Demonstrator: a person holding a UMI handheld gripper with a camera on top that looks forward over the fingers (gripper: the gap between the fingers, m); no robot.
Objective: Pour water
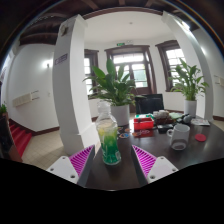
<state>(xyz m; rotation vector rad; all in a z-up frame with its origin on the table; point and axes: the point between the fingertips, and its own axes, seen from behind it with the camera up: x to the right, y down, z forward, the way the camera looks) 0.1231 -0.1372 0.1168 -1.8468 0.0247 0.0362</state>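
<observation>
A clear plastic bottle (108,138) with a green lower part stands upright on the dark table (170,160). It stands between my two fingers, near their tips, with a gap on each side. My gripper (112,158) is open; the magenta pads (81,160) flank the bottle left and right. A white cup (180,137) lies on the table to the right, beyond the right finger.
A potted plant (118,90) in a white pot stands behind the bottle. Red items (144,125) and a dark monitor (149,103) sit further back on the table. A white pillar (70,90) rises at left. Another plant (189,82) stands at the right by the windows.
</observation>
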